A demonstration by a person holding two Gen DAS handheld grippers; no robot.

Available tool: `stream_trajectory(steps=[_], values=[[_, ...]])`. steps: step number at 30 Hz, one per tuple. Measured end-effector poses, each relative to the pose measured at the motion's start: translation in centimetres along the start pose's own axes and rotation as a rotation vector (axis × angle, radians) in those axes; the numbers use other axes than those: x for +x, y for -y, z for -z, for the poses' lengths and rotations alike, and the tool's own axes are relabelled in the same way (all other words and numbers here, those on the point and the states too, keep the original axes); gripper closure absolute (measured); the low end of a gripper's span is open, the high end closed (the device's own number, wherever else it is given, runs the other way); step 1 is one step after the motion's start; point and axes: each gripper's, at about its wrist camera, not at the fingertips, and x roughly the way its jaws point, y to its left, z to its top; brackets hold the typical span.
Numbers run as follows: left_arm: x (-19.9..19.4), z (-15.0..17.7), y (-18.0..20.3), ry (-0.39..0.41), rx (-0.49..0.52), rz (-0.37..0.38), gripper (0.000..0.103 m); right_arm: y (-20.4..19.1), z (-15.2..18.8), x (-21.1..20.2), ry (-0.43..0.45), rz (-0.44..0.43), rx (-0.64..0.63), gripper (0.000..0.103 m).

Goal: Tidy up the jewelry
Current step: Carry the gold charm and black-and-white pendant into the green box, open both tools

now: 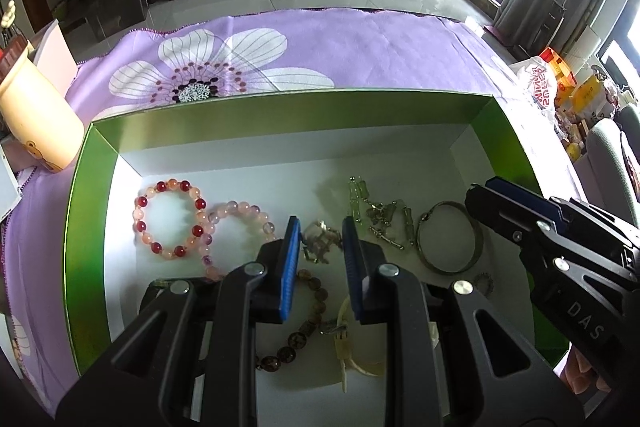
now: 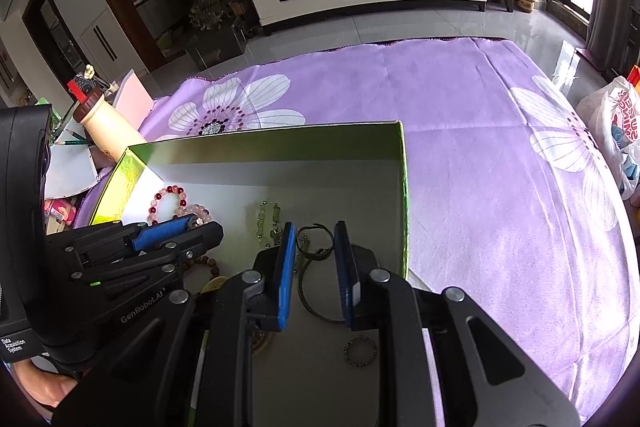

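Note:
A green box [image 1: 76, 227] with a white floor holds several pieces of jewelry. A red and pink bead bracelet [image 1: 161, 186] and a pale pink bead bracelet [image 1: 248, 211] lie at the left. A green-stone chain [image 1: 376, 211] lies in the middle and a metal bangle [image 1: 448, 271] at the right. My left gripper [image 1: 321, 223] hangs open over a small silver charm [image 1: 320, 237], not touching it. A brown bead bracelet [image 1: 298, 339] and a cream pendant [image 1: 348, 347] lie under its fingers. My right gripper [image 2: 313, 227] is open above the bangle [image 2: 316, 311], near a small ring [image 2: 346, 349].
The box stands on a purple flowered cloth [image 1: 340, 43]. A cream bottle with a brown cap [image 1: 36, 115] stands just left of the box. A printed plastic bag [image 1: 536, 83] and packets lie off the cloth's right edge. Bare cloth stretches right of the box [image 2: 500, 207].

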Motion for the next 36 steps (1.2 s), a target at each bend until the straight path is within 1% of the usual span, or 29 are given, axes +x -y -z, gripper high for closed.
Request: stream_trajectory(steps=[19, 25, 27, 36], values=[[0.24, -0.06, -0.15, -0.009, -0.006, -0.005, 0.082, -0.64, -0.39, 0.64, -0.030, 0.036, -0.034, 0.084], [0.11, -0.02, -0.08, -0.005, -0.006, -0.007, 0.082, -0.72, -0.39, 0.72, -0.036, 0.031, -0.037, 0.083], [0.07, -0.02, -0.11, -0.005, -0.010, -0.006, 0.080, -0.76, -0.42, 0.79, -0.038, 0.033, -0.036, 0.083], [-0.16, -0.02, -0.10, 0.007, -0.017, -0.008, 0.066, -0.92, -0.42, 0.98, -0.037, 0.042, -0.033, 0.083]])
